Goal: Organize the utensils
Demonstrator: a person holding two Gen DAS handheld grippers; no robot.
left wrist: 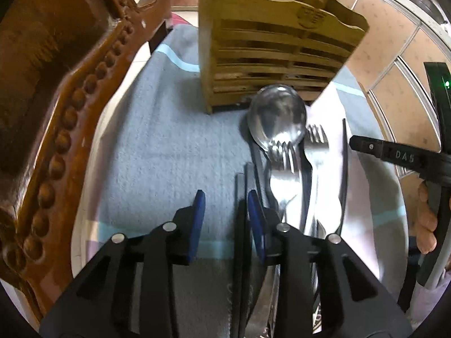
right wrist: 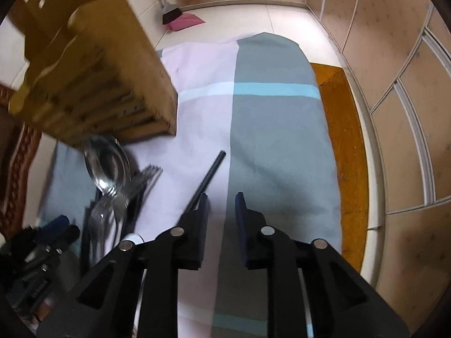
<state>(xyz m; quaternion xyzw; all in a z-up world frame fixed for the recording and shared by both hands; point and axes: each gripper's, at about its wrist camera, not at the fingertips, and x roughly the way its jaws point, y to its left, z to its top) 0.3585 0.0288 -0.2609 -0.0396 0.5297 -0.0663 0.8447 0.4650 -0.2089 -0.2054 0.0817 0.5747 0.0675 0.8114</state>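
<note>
A slatted wooden utensil holder stands on a cloth-covered board; it also shows in the right wrist view. In front of it lies a pile of utensils: a large steel spoon, two forks, and black chopsticks. My left gripper is open and empty, low over the cloth just left of the pile. My right gripper is open, with one black chopstick lying beside its left finger, not gripped. The spoon and forks lie to its left.
A carved wooden chair stands close on the left of the board. The striped grey, pink and blue cloth stretches ahead of the right gripper. A tiled wall and a broom with pink dustpan are beyond.
</note>
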